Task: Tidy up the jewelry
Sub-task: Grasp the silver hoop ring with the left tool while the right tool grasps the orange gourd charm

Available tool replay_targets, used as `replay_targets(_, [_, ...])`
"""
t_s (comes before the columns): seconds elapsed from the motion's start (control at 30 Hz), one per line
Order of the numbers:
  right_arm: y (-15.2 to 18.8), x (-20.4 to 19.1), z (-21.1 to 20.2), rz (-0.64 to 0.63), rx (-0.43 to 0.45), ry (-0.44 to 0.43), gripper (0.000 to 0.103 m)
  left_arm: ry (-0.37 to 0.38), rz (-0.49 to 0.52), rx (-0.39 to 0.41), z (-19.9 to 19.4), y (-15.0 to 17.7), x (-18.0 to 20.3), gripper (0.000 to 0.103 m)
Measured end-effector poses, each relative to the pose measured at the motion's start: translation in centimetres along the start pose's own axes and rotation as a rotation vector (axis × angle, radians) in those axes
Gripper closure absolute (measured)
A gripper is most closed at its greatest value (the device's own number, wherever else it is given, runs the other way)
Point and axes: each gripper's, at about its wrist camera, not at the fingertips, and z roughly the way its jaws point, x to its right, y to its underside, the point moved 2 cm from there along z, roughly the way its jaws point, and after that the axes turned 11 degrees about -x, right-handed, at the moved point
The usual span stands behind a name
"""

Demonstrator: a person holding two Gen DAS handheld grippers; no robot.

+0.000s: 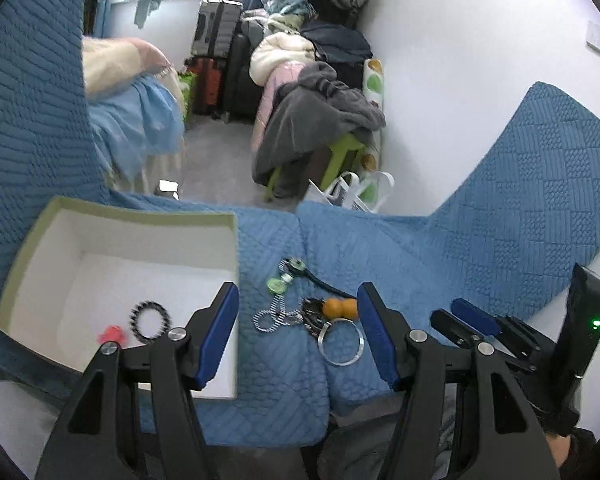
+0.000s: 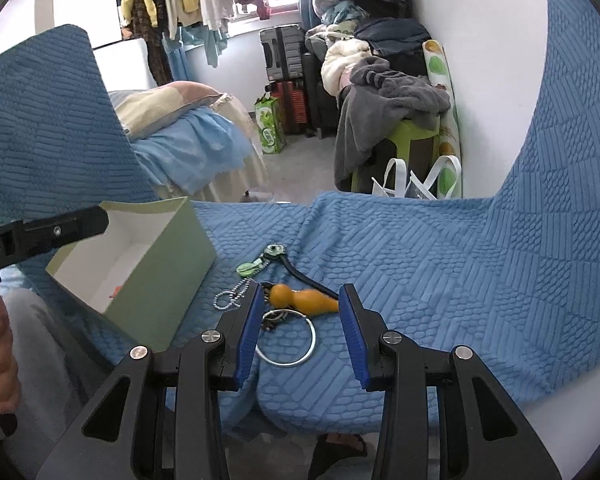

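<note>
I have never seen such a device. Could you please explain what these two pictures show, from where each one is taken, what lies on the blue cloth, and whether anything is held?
No robot is here: a person holds a two-finger gripper in each hand, and each has a wide-angle camera looking along its fingers. One picture comes from the left gripper, the other from the right gripper; the right one also shows at the edge of the left picture.

On the blue quilted cover lie an orange gourd charm, a silver ring, a bead chain and a green charm. Beside them is an open green box holding a black beaded bracelet and a small red item.

Both grippers are open and hold nothing.
</note>
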Motion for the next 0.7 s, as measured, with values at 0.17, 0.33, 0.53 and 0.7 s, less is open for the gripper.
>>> replay_targets(0.17, [0.4,1.8,0.9,0.014,-0.008,-0.032,0.066,0.033,-0.002,-0.026,1.6,0.7,0.6,0.042])
replay_targets(0.33, [0.4,3.1,3.4,0.022,-0.074,-0.090,0.066,0.053,-0.010,-0.101,4.3,1.5,1.0,0.053])
replay_targets(0.53, [-0.6,3.5,6.8,-0.034,-0.146,-0.152,0.066,0.062,-0.012,-0.204,7.9,2.5,1.3,0.065])
replay_targets(0.7, [-1.5,3.5,9.8,-0.088,-0.208,-0.188,0.067,0.089,-0.028,-0.260,9.9,3.1,1.4,0.071])
